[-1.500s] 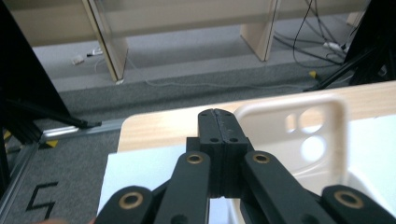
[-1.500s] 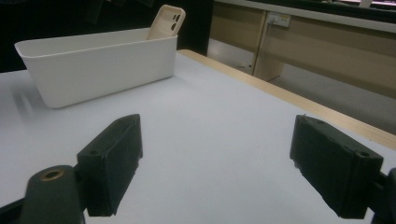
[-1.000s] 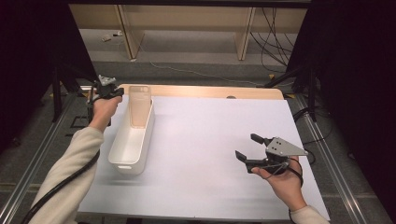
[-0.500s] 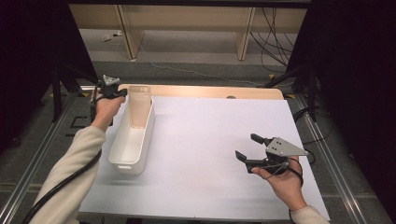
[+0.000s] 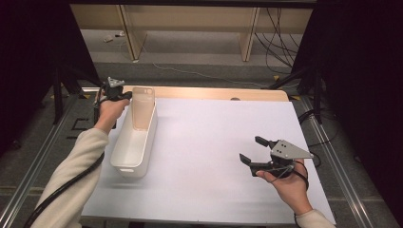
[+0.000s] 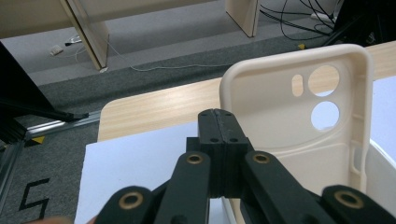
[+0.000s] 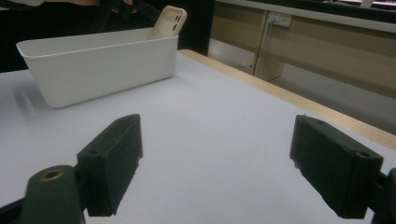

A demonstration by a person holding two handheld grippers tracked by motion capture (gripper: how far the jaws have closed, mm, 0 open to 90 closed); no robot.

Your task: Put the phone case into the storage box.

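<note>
Phone case (image 5: 143,108), cream-coloured with 2 round camera holes, stands upright against the far end wall of the white bin (image 5: 130,151), at the upper left of the high view. In the left gripper view the case (image 6: 299,116) rises right of centre, just beyond and to the right of the left gripper (image 6: 219,122), whose jaws are pressed together with nothing between them; the case is near the fingertips, but whether it touches them cannot be told. From above, the left gripper (image 5: 115,91) sits at the bin's far left corner.

Largest to smallest: 1 white table sheet (image 5: 214,142) across the frame's centre, 1 long bin at its left, 1 case inside it, 2 grippers. The right gripper (image 5: 253,151) hovers at the lower right of the high view, well apart from the bin, with its jaws spread wide and only bare sheet between them.

Against the frame from a second earlier, the left hand has shifted slightly; the bin, case and right gripper sit unchanged.
</note>
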